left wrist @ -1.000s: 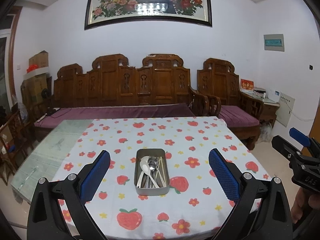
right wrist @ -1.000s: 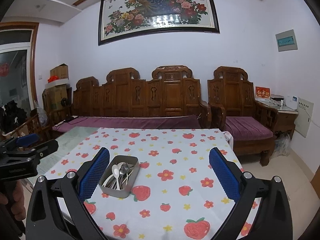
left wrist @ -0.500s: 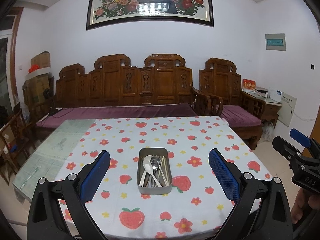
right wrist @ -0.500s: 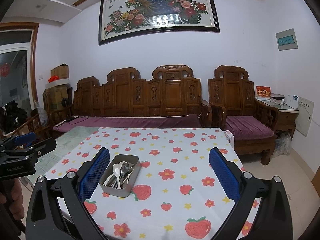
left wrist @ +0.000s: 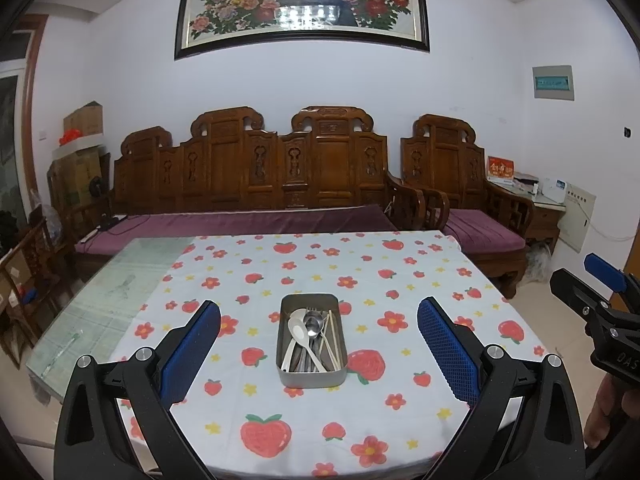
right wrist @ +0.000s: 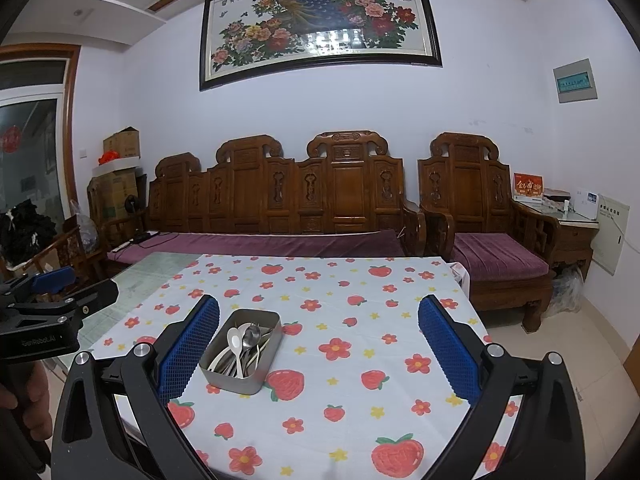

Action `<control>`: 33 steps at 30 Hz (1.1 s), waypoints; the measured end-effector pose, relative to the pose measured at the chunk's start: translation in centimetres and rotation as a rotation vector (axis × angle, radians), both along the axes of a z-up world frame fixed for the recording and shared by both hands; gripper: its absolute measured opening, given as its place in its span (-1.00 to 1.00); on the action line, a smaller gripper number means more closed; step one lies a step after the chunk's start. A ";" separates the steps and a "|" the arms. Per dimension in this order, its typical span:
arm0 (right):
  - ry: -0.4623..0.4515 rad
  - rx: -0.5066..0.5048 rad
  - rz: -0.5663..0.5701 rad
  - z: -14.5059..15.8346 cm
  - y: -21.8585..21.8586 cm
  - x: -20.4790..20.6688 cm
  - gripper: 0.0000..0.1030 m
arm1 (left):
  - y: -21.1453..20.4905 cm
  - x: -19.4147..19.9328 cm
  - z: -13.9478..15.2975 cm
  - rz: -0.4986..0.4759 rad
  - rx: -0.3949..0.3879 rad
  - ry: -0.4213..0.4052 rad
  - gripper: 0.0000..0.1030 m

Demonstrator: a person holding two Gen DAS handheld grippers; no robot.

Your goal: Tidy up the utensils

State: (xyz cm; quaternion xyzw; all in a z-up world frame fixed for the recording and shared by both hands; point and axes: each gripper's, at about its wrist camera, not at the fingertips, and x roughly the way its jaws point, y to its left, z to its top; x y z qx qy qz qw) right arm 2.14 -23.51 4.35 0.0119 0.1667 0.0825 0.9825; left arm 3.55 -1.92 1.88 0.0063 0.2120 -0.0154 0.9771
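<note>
Left tongs (left wrist: 318, 344) spread wide; utensil tin (left wrist: 311, 340) centred between, right tongs (right wrist: 318, 344) likewise

Strawberry-and-flower-print white tablecloth (left wrist: 360, 272), blue-padded tongs (left wrist: 318, 344)

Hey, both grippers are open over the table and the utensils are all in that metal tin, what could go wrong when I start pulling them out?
1. The spoons, fork and chopsticks lie tangled in the tin; lifting one, say the white spoon, may drag out others.
2. The tin sits loose on the tablecloth; a push from the left gripper could slide it or bunch the cloth.
3. The right gripper is off to the tin's side, so the two could collide if both reach in.
</note>
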 end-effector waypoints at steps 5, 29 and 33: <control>0.001 0.001 0.001 0.0 0.0 0.0 0.95 | 0.0 0.0 0.0 0.001 0.003 -0.001 0.85; 0.006 0.002 0.004 -0.3 0.7 -0.2 0.95 | -0.1 0.0 0.1 0.001 0.003 0.000 0.85; 0.005 0.001 0.004 -0.3 0.8 -0.3 0.95 | -0.1 0.0 0.1 0.001 0.003 0.001 0.85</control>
